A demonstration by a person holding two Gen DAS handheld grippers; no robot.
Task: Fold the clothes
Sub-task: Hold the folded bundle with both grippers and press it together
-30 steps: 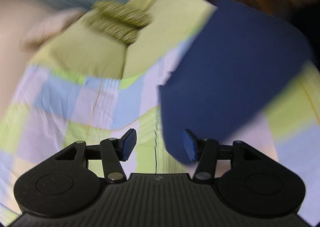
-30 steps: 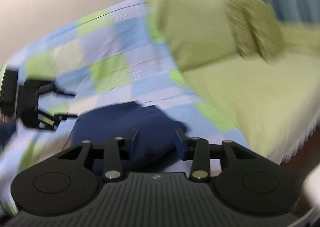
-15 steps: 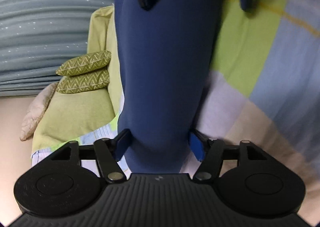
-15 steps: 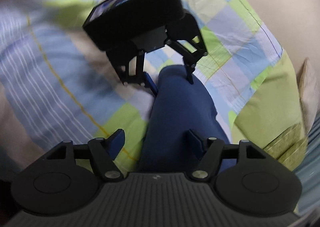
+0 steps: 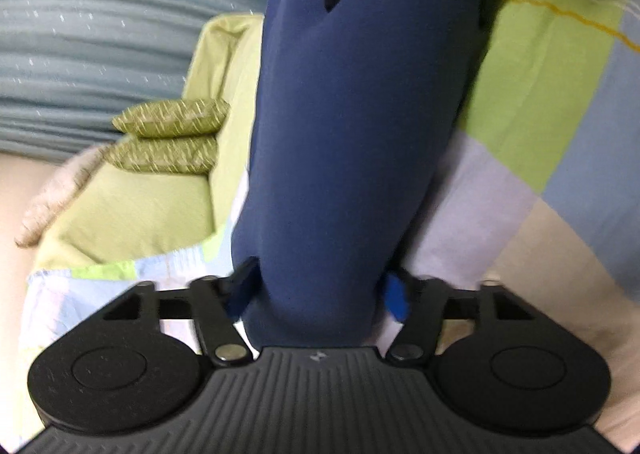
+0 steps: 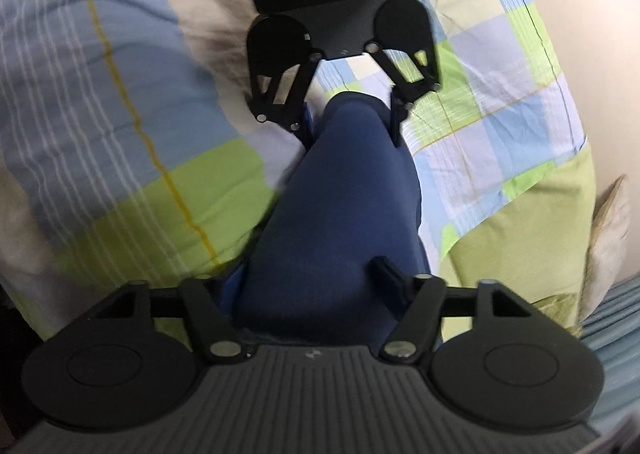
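Cushions [image 5: 168,138] only left view; checked bedspread [image 6: 120,94] both

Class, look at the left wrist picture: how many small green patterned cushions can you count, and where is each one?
2. The upper cushion lies stacked on the lower cushion, both on the plain green cover, left of the navy garment. Others could be hidden behind that garment.

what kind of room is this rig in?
Most likely a bedroom: the work surface looks like a bed with a checked sheet, two stacked green pillows at its far end, and a blue-grey curtain behind them.
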